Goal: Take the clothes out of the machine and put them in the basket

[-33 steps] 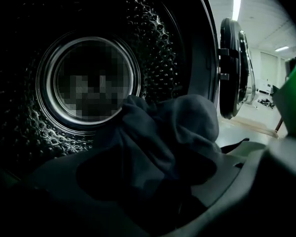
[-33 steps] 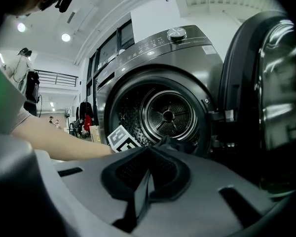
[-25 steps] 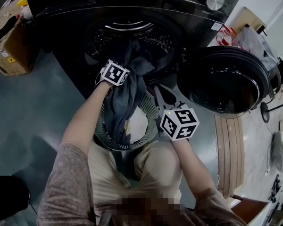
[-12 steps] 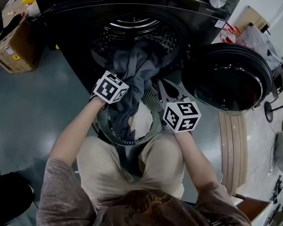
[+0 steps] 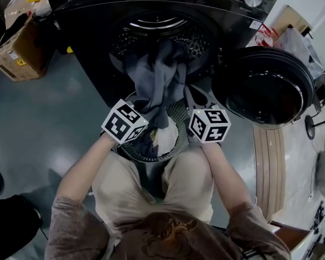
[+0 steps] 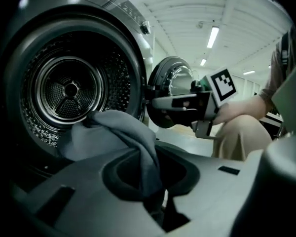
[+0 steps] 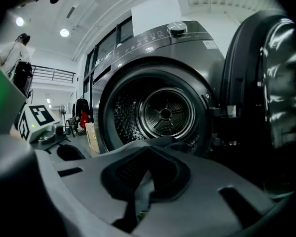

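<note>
A dark grey garment (image 5: 160, 80) hangs out of the black washing machine's drum (image 5: 157, 28) and down into the round slatted basket (image 5: 176, 119) between the person's knees. My left gripper (image 5: 148, 122) is over the basket's left side. It is shut on a fold of the garment (image 6: 118, 132), which stretches back to the drum (image 6: 69, 90). My right gripper (image 5: 190, 95) is at the garment's right edge, and a strip of grey cloth (image 7: 160, 143) runs down between its closed jaws. In the gripper views, the left gripper (image 6: 155, 191) and right gripper (image 7: 138, 191) both face the drum (image 7: 165, 113).
The round machine door (image 5: 268, 88) stands swung open at the right, close to my right gripper. A cardboard box (image 5: 19, 42) sits on the floor at the left, and bags (image 5: 284, 39) at the upper right. A person (image 7: 17, 53) stands far off.
My left gripper has drawn back from the drum mouth toward the person and over the basket, pulling the garment further out. The right gripper has hardly moved.
</note>
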Motion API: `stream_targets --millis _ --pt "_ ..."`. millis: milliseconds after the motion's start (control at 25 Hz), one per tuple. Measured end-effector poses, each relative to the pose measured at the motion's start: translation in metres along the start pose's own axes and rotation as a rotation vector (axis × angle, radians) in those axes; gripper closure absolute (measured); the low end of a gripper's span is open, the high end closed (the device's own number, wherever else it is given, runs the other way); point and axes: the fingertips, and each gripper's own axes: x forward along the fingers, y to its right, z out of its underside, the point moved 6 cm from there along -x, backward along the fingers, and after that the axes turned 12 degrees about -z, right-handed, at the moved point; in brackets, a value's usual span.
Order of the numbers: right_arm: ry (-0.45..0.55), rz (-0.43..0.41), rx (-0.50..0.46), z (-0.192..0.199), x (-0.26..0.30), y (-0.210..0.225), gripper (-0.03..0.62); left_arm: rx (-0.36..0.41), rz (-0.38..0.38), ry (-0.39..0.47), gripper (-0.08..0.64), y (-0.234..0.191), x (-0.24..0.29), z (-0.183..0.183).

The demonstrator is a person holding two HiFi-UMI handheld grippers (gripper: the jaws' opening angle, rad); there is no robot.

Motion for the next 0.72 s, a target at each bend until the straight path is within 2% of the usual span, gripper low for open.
stream_targets --millis 160,440,560,720 --pt "0.02 0.015 0.004 -0.002 -0.001 0.0 0.597 0.065 0.066 -0.017 0.5 0.027 -0.014 -0.002" --pt "0.024 0.016 0.01 -0.001 0.0 0.002 0.597 0.082 0.13 -0.03 0.5 0.048 -0.025 -0.004" --pt "0.022 0.011 0.01 0.0 0.001 0.001 0.597 0.112 0.072 -0.015 0.468 0.042 -0.021 0.0" --pt "0.021 0.007 0.012 0.0 0.002 0.001 0.597 0.066 -0.043 0.047 0.289 0.021 -0.019 -0.007"
